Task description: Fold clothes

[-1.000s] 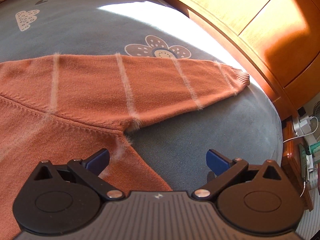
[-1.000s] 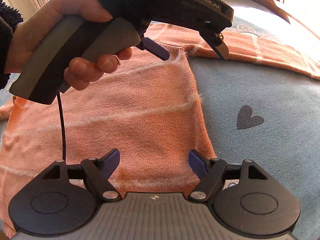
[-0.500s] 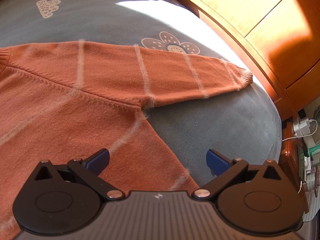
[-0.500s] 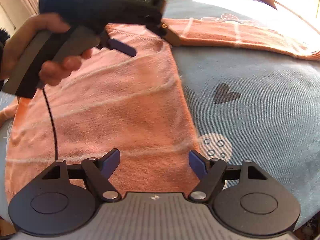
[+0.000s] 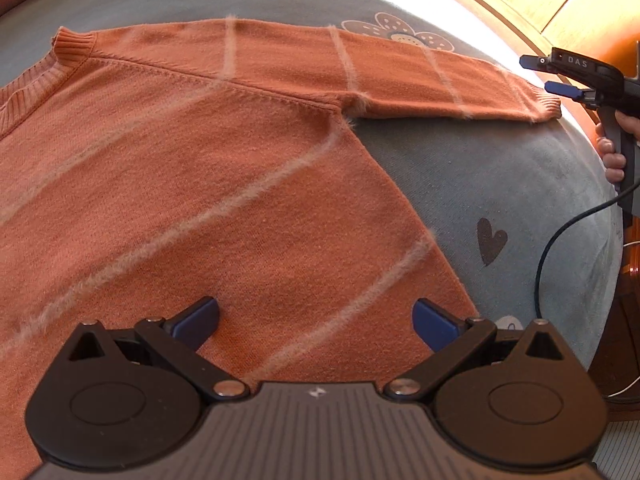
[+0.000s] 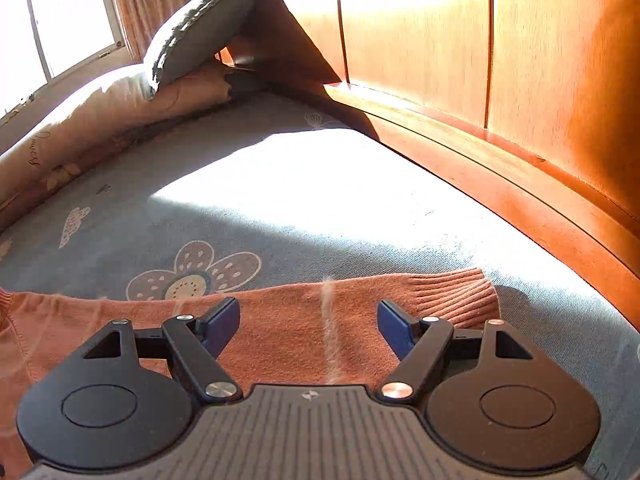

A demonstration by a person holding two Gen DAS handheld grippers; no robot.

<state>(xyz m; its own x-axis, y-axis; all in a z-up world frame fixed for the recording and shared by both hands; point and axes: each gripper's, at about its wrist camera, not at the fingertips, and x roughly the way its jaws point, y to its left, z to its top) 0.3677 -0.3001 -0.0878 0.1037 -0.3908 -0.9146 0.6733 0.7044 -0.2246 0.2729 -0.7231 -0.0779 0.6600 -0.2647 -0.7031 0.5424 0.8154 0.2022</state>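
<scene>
Two grippers are working over an orange sweater (image 5: 192, 184) that is lying flat on a grey-blue bedsheet (image 5: 480, 168) printed with hearts, clouds and flowers. The left gripper (image 5: 316, 316) is hovering above the sweater's body near its side edge, its blue-padded fingers spread wide and gripping nothing. In the left wrist view the garment is filling the area from 9 o'clock to the centre, with its ribbed collar (image 5: 74, 42) at 10 o'clock and one sleeve (image 5: 400, 76) stretching out toward 2 o'clock, pale fuzzy stripes crossing it.

At 3 o'clock in that same view the right gripper (image 5: 560, 76) is reaching in just beside the ribbed cuff (image 5: 548, 106), with a hand (image 5: 612, 148) wrapping its handle and a black cable (image 5: 560, 240) trailing down from it. The right wrist view is showing this gripper (image 6: 308, 320) with its fingers wide apart, straddling the sleeve end and closing on nothing; the cuff (image 6: 456, 296) is lying at 4 o'clock of centre, just past the right finger. Sunlight is falling across the sheet beyond the sleeve. A wooden headboard (image 6: 520, 100) is running along 1 to 3 o'clock, and a grey pillow (image 6: 200, 28) is leaning at 11 o'clock on a rolled cream quilt (image 6: 100, 116), beside a window (image 6: 52, 20).
</scene>
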